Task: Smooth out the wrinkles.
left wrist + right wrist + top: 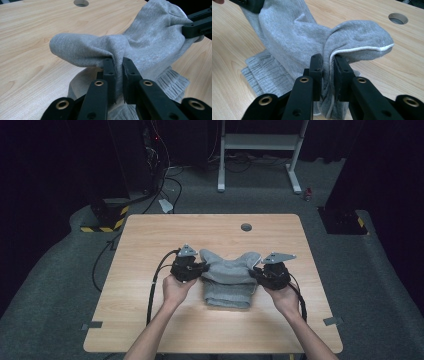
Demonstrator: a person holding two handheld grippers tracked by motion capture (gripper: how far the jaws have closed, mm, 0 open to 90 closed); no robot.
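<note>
From above, there's a soft grey knitted garment (229,277) sitting around the middle of the light wooden bench (150,320), its lower part bunched flat on the wood and the upper edge pulled up between two hands. The left gripper (201,268) has hold of the garment's left top corner and the right gripper (256,270) has the right one, so the fabric hangs stretched between them. There's a small round grey hole (246,226) in the bench further back.

Left gripper view: the black jaws are clamped on a fold of the grey fabric (120,47), with a floppy bit sticking out to the left over the bench. The other gripper (197,23) is pinching the far corner, upper right.

Right gripper view: same deal, the jaws are clenched on a fold with a white seam edge (362,48) running along it. The ribbed cuff part (264,72) lies flat on the bench lower left, and the round hole (398,18) shows top right.
</note>
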